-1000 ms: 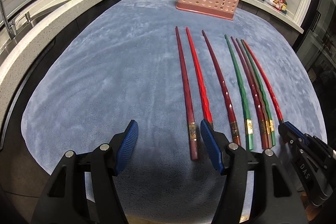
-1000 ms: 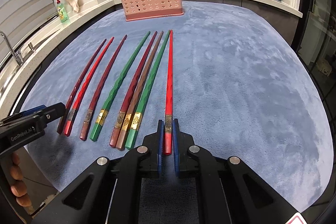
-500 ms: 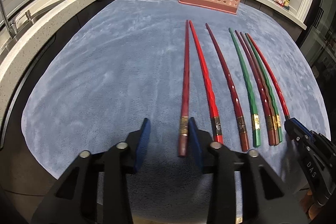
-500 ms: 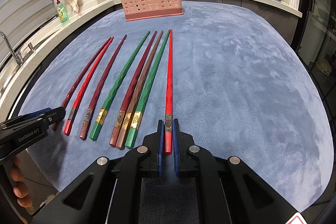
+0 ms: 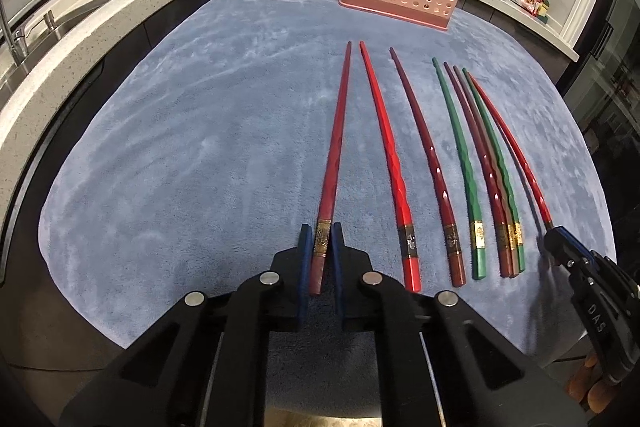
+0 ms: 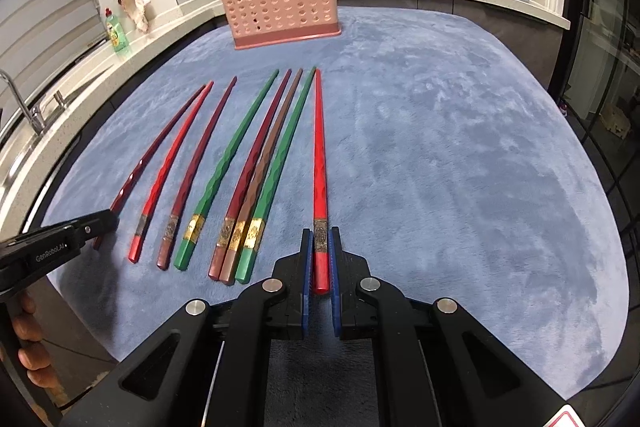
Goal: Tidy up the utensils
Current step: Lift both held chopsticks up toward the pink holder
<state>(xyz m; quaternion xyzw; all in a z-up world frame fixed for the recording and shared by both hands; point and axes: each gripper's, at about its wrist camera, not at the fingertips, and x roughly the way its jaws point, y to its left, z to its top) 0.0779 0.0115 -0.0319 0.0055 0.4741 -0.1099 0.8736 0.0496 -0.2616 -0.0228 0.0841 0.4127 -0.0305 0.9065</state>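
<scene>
We are holding one gripper in each hand over a tabletop that is covered by a blue-grey cloth (image 5: pixel 180 155). Eight chopsticks are lying in a row on the cloth, with their thick ends toward the near edge and their thin tips pointing to the far edge. The left gripper (image 5: pixel 320 251) has just been closing, and its blue pads are now pressing on the dark red chopstick (image 5: pixel 334 163), the one at the left end of the row, at its gold band near the thick end. The right gripper (image 6: pixel 320 259) is gripping the bright red chopstick (image 6: pixel 319 155) at the right end of the row, also at the band near the thick end. Between these two we are seeing six more: a bright red chopstick (image 5: pixel 386 155), a maroon chopstick (image 5: pixel 428 159), a green chopstick (image 5: pixel 460 159), and then three lying tightly side by side, maroon, brown and green (image 6: pixel 260 179). A pink perforated utensil holder (image 6: pixel 276 3) is standing upright near the far edge of the cloth, well apart from the chopstick tips. Fingers (image 6: pixel 24 331) of the person are showing at the handle of the left gripper in the right wrist view.
</scene>
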